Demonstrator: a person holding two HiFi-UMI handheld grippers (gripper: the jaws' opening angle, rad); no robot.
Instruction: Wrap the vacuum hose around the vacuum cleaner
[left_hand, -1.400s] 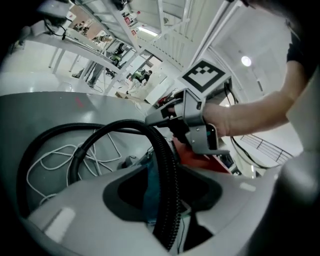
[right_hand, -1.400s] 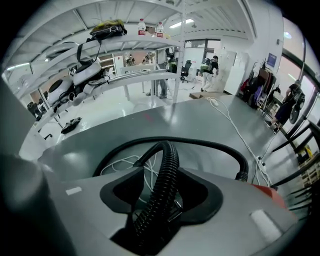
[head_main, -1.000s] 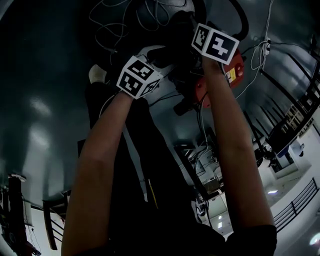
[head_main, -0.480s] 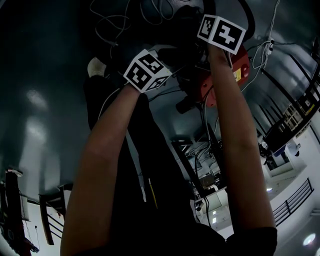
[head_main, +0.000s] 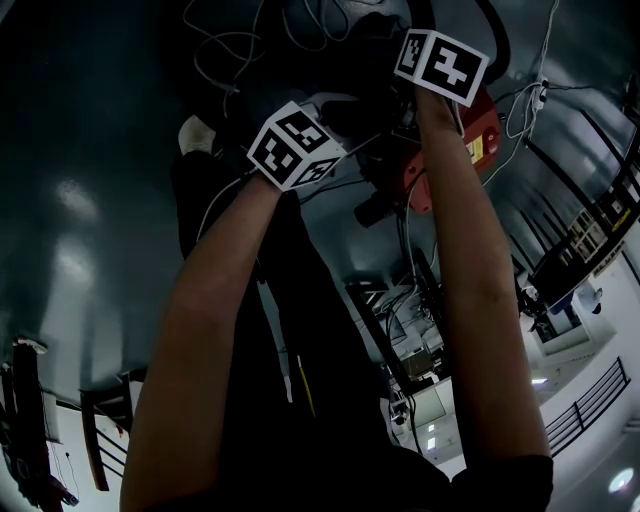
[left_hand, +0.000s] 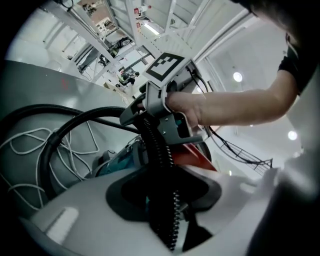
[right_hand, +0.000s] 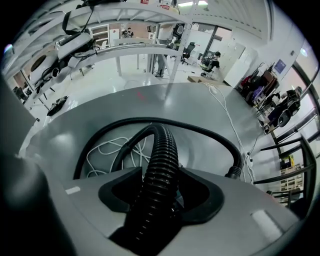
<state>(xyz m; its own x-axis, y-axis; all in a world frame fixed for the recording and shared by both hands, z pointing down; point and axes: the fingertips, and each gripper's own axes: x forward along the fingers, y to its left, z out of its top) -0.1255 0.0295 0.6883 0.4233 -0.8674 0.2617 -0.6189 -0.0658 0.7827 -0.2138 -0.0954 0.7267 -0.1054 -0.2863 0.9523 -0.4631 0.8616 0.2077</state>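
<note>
The right claw (right_hand: 156, 202) is clamped on the ribbed black vacuum hose (right_hand: 162, 155), its jaws standing fairly wide with the hose filling the gap between them. From the jaws the hose runs forward, then bends over to the left just ahead of the tips. Farther out, a slimmer black loop (right_hand: 215, 134) sweeps round from the claw's left to its right and ends in a cuff; whether it is more of the same hose cannot be told. White cable (right_hand: 107, 150) lies in loose coils on the grey floor (right_hand: 200, 107) ahead and to the left of this claw, inside that loop. The left claw (left_hand: 161, 200) has just been closing, and its jaws now pinch a thinner-looking stretch of the hose, which climbs straight out from between them. Directly ahead of it and close by, the right claw sits on the same hose, the person's hand (left_hand: 189, 107) wrapped round its handle. Just beyond the left claw's tips, right of the hose, lies the red vacuum cleaner (left_hand: 192, 155); a teal part (left_hand: 120, 156) shows on the hose's left at about the same depth.
</note>
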